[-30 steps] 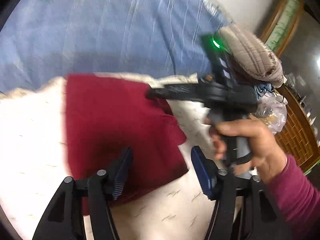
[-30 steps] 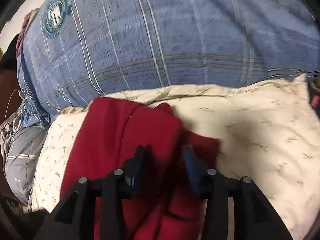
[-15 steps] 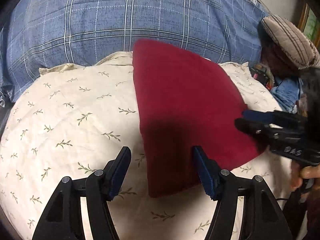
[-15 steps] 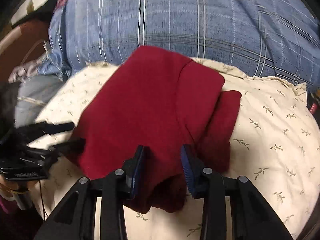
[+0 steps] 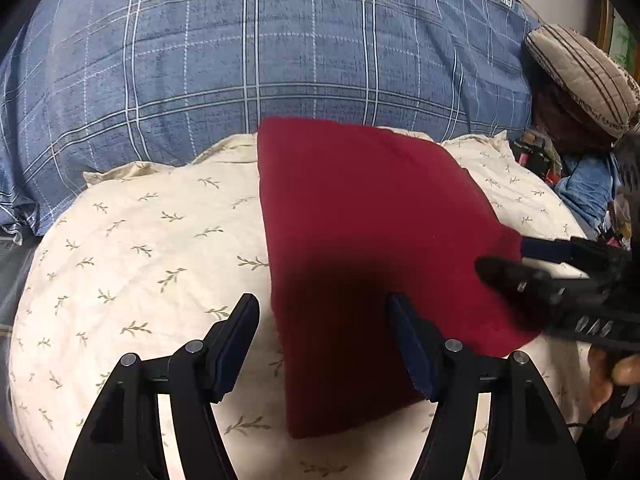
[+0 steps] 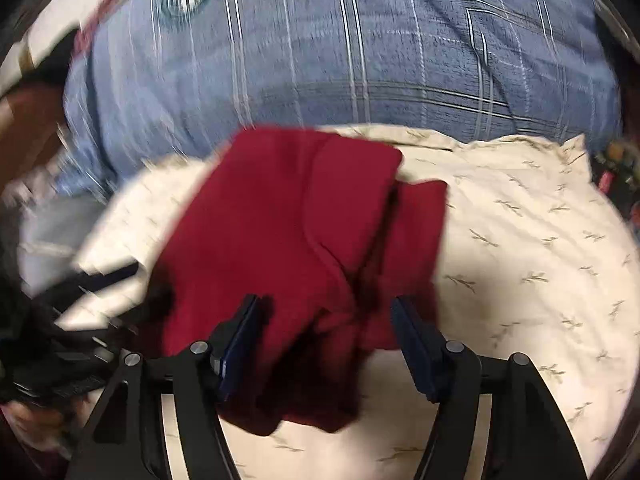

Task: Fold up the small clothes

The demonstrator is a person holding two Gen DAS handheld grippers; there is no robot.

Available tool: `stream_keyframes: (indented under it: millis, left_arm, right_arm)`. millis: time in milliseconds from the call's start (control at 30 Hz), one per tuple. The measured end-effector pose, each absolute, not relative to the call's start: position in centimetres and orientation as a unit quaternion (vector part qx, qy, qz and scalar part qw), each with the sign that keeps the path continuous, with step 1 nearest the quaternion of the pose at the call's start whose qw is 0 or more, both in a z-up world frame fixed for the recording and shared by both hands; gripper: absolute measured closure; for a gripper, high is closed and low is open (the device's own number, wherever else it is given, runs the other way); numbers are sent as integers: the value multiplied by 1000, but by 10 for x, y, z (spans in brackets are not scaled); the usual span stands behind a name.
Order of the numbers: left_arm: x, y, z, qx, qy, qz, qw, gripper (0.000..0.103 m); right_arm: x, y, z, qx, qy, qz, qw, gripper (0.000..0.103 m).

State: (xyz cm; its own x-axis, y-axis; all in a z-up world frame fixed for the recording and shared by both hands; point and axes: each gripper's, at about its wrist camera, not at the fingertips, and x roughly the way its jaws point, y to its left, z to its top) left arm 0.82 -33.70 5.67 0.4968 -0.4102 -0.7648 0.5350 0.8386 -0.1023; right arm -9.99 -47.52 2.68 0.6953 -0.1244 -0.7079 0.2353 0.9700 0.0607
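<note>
Right gripper (image 6: 324, 344) wider; leaf-print pillow (image 5: 132, 248).

Dim indoor light — fisheye-dark corners, motion blur across the right wrist view.

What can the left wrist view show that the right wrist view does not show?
Only the left wrist view shows the striped cushion at the far right and the smooth, flat face of the red garment. Only the right wrist view shows the garment's overlapping folded layers along its right edge. Both share the cream leaf-print pillow, the blue plaid bedding, and both grippers, left gripper and right gripper, open.
</note>
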Motion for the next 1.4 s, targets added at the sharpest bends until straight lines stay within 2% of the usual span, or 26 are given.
stream_keyframes:
  millis: [267,467,567,700,867,933,1033,1200,1300,1367,1400]
  left_arm:
    - [11,-339,57,70,421,-265,865,33]
    - [13,-339,57,63,425,-260,865,30]
    - [16,-338,56,55,431,-264,861,29]
    - [32,-327,56,10,450,-295,843,26]
    - [63,-314,48,-60,476,-320,817,21]
    - [74,-313,42,-75,486,-331,806,19]
    - [87,-315,33,-104,497,-352,786,19]
    - [110,-326,16,-112,519,-372,762,14]
    - [120,-338,13,-92,517,-372,765,11]
    - [123,-344,12,-79,518,-368,768,11]
    - [123,-346,12,-75,517,-368,769,12]
  right_arm:
    - [-109,-470,39,71,356,-113,925,28]
    - [-99,-486,42,142,337,-97,926,26]
    - [-84,-488,24,121,368,-95,917,27]
    - [-96,-495,32,135,336,-85,928,28]
    - [-106,-546,34,231,286,-106,924,12]
    - [-98,-572,20,288,300,-92,904,12]
    - [-88,-581,9,318,299,-54,898,12]
    - [-63,-568,2,322,300,32,898,12]
    - [-49,-551,2,267,316,23,910,12]
    - [-44,-544,1,253,317,19,914,17]
    - [-44,-542,2,257,314,18,914,23]
